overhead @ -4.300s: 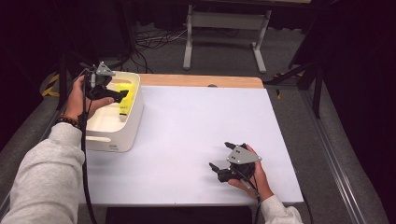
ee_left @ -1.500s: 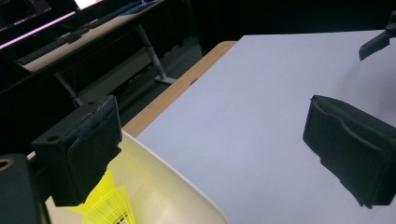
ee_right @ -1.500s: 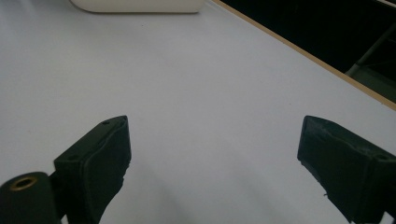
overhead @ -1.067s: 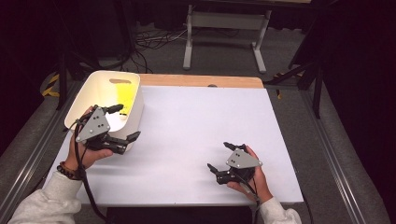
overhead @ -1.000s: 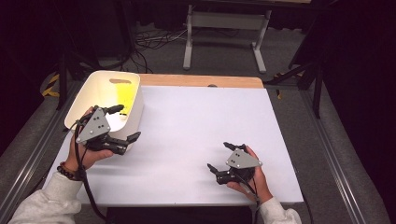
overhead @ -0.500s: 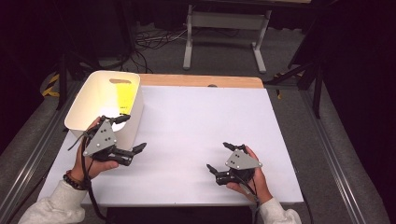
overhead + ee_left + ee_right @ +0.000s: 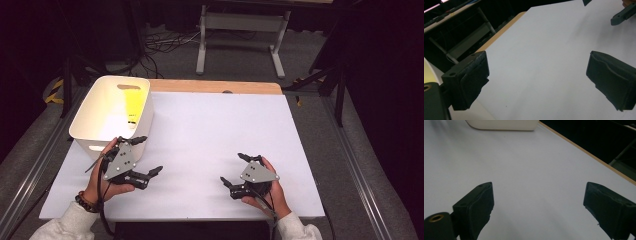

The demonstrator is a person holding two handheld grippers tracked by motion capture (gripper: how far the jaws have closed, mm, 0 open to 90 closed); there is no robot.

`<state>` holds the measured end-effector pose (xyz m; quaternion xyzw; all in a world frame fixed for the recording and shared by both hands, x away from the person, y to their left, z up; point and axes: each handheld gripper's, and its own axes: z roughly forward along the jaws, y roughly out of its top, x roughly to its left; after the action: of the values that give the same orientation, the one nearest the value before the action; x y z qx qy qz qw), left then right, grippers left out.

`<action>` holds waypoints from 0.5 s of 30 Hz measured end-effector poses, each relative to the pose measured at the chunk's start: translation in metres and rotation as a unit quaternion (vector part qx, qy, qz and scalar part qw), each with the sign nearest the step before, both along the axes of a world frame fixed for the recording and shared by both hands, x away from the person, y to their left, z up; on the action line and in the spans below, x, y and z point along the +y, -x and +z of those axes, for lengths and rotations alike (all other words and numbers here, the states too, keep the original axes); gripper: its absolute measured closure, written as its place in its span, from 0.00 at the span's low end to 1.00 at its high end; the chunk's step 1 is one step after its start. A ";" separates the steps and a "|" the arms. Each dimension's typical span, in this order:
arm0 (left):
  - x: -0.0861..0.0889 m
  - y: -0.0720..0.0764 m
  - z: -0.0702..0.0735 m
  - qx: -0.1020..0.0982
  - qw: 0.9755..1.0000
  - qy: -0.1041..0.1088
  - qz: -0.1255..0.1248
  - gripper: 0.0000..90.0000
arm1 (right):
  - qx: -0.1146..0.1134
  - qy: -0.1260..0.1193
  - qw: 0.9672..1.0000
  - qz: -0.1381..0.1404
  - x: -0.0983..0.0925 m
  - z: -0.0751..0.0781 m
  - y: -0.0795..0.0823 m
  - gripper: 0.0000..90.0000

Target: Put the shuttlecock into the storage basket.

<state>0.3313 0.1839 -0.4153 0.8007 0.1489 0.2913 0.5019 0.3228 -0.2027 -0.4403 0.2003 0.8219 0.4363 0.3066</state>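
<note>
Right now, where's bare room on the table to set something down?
Most of the white table is bare: the whole stretch between the bin at the left rear and the right edge, and the gap between the left gripper and right gripper. Crowded only at the bin's front corner, where the left gripper sits close by.
</note>
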 end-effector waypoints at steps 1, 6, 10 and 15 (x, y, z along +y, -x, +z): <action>-0.001 0.000 -0.002 0.002 1.000 -0.001 -0.001 0.06 | 0.000 0.000 1.000 0.001 0.000 0.000 0.000 0.11; -0.004 0.002 -0.010 0.002 1.000 -0.009 -0.004 0.06 | -0.001 0.000 1.000 0.003 0.001 0.000 0.001 0.11; -0.006 0.003 -0.017 0.006 1.000 -0.015 -0.003 0.06 | -0.003 0.001 1.000 0.005 0.001 0.000 0.001 0.11; -0.006 0.006 -0.025 0.007 1.000 -0.018 -0.002 0.07 | -0.005 0.002 1.000 0.005 0.001 0.001 0.002 0.11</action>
<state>0.3257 0.1780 -0.4400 0.8117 0.1456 0.2873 0.4873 0.3206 -0.2015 -0.4397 0.1932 0.8223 0.4370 0.3090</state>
